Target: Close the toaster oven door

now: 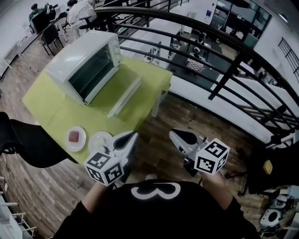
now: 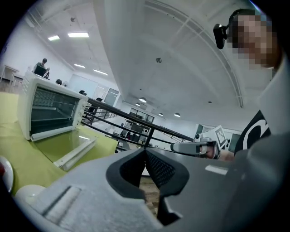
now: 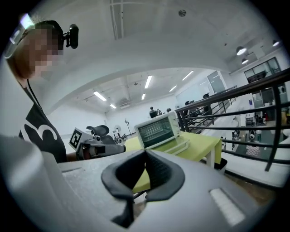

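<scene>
The white toaster oven [image 1: 86,58] stands on the yellow-green table [image 1: 46,102]. Its glass door [image 1: 120,88] hangs fully open, lying flat toward the table's front edge. My left gripper [image 1: 132,135] and right gripper [image 1: 172,134] hover over the wooden floor in front of the table, short of the door, both shut and empty. The left gripper view has the oven [image 2: 50,111] and its lowered door [image 2: 74,152] at the left, beyond the shut left gripper [image 2: 145,152]. Past the shut right gripper [image 3: 146,153], the right gripper view shows the oven [image 3: 158,129] straight ahead.
A small plate with a pinkish item [image 1: 74,138] and a white dish [image 1: 99,140] sit at the table's near corner, next to the left gripper. A black chair [image 1: 28,140] is at the left. A black railing [image 1: 219,70] runs behind the table. People sit at desks [image 1: 79,14] far back.
</scene>
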`<state>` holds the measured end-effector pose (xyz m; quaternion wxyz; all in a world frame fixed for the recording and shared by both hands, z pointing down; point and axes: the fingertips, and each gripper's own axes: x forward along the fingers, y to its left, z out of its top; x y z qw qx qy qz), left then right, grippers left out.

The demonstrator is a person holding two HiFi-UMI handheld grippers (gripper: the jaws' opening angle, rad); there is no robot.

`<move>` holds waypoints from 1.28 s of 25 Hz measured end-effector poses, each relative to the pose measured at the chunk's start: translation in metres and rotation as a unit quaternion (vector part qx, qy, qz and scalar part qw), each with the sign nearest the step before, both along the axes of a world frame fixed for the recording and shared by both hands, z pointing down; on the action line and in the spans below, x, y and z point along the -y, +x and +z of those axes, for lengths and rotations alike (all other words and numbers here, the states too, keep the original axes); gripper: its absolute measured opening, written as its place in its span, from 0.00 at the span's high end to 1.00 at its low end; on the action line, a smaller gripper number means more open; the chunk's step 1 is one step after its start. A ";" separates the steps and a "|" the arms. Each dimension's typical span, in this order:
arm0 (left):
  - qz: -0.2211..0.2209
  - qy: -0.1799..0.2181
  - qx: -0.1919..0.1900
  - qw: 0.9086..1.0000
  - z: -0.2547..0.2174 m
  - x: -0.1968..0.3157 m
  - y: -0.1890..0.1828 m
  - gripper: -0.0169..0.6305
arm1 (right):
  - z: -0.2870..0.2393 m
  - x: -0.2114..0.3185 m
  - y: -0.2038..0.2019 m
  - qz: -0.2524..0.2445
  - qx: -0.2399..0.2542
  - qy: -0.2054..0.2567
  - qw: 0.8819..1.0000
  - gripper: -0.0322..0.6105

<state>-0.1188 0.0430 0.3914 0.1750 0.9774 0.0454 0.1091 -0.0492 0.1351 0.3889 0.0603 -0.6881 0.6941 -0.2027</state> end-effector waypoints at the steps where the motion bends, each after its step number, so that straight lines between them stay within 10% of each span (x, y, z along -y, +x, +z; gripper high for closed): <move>1: -0.005 0.000 0.001 1.000 0.001 0.007 0.005 0.96 | 0.000 0.007 0.007 -0.002 0.001 0.001 1.000 0.95; 16: -0.141 0.001 0.013 0.990 0.019 0.099 0.051 0.95 | 0.010 0.112 0.094 -0.109 0.002 0.002 0.994 0.95; 32: -0.340 -0.019 0.072 0.938 0.030 0.153 0.117 0.95 | 0.023 0.220 0.203 -0.296 0.006 -0.050 0.954 0.95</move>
